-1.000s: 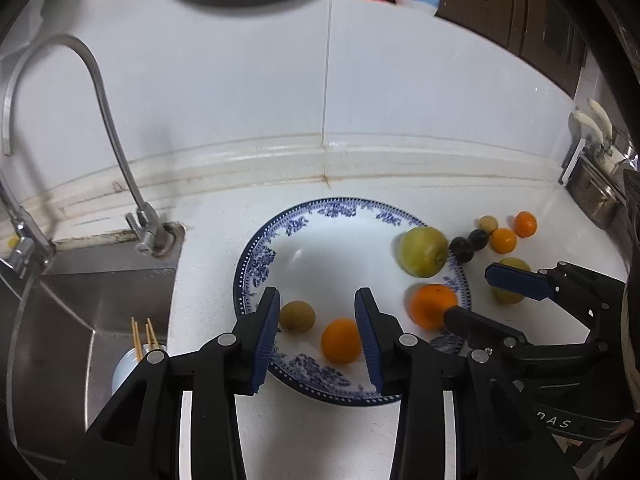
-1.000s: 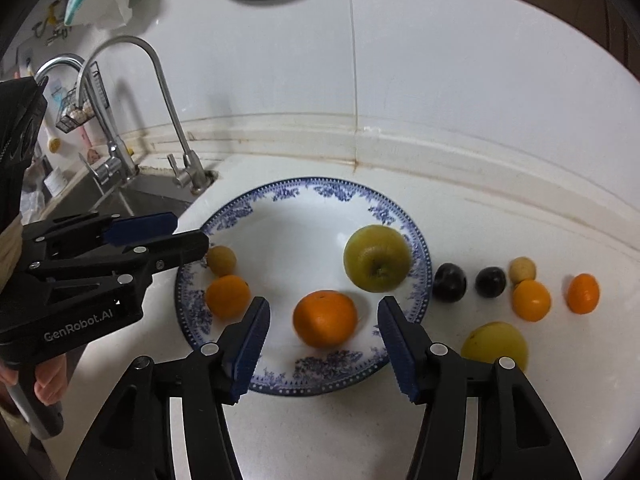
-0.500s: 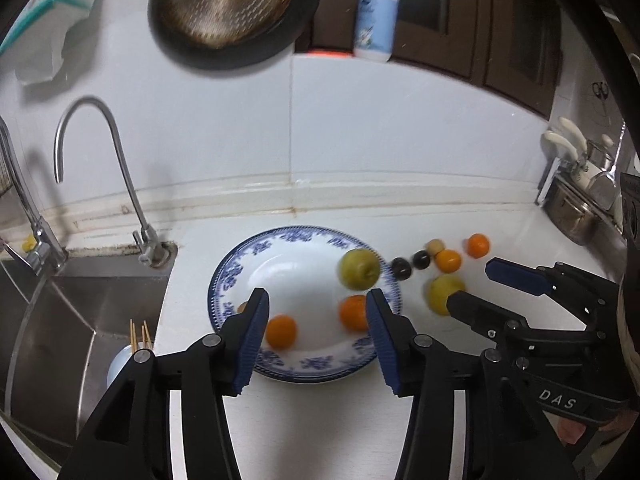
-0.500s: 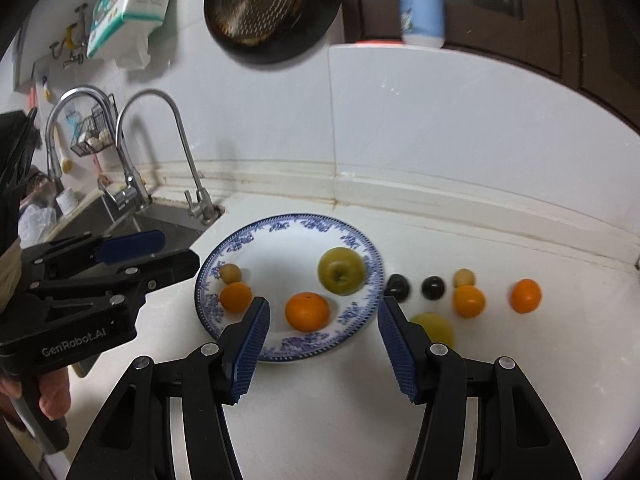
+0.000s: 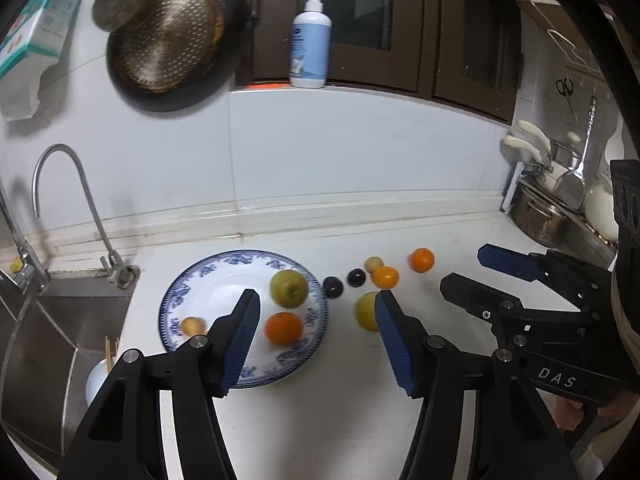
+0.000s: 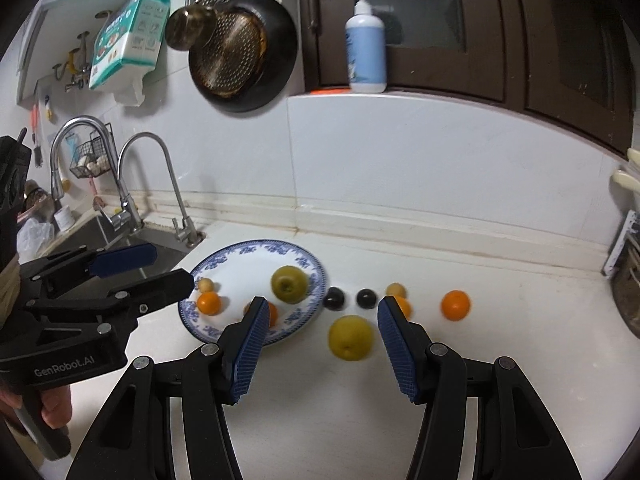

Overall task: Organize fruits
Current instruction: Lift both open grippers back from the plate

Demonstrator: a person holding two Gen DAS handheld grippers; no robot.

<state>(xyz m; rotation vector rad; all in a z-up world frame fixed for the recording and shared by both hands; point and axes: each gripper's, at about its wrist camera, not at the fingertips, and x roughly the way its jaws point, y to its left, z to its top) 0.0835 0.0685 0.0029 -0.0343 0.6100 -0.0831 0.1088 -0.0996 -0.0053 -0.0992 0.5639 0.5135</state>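
Note:
A blue-and-white plate (image 5: pixel 200 280) (image 6: pixel 240 248) holds a green apple (image 5: pixel 289 288) (image 6: pixel 289 284), two oranges (image 5: pixel 283 328) (image 6: pixel 209 303) and a small tan fruit (image 5: pixel 192 325). To its right on the counter lie two dark plums (image 6: pixel 333 298), a yellow fruit (image 6: pixel 351 338) (image 5: pixel 366 312), a small tan fruit (image 6: pixel 395 290) and two oranges (image 6: pixel 455 305). My left gripper (image 5: pixel 318 296) (image 6: pixel 172 266) hovers back from the plate, its jaws opening with nothing between them. Beside it, my right gripper (image 6: pixel 322 306) (image 5: pixel 480 270) is open and empty above the counter's near side.
A steel sink (image 5: pixel 48 320) with faucets (image 6: pixel 168 184) lies left of the plate; a cup with chopsticks (image 5: pixel 100 372) sits in it. A pan (image 6: pixel 240 52) hangs on the wall, and a soap bottle (image 5: pixel 310 40) stands on the ledge. Pots (image 5: pixel 540 216) crowd the far right.
Both grippers have drawn back and up from the plate, so the fruits look smaller. The left jaws have widened, and the orange between them stays on the plate. The right jaws kept their width.

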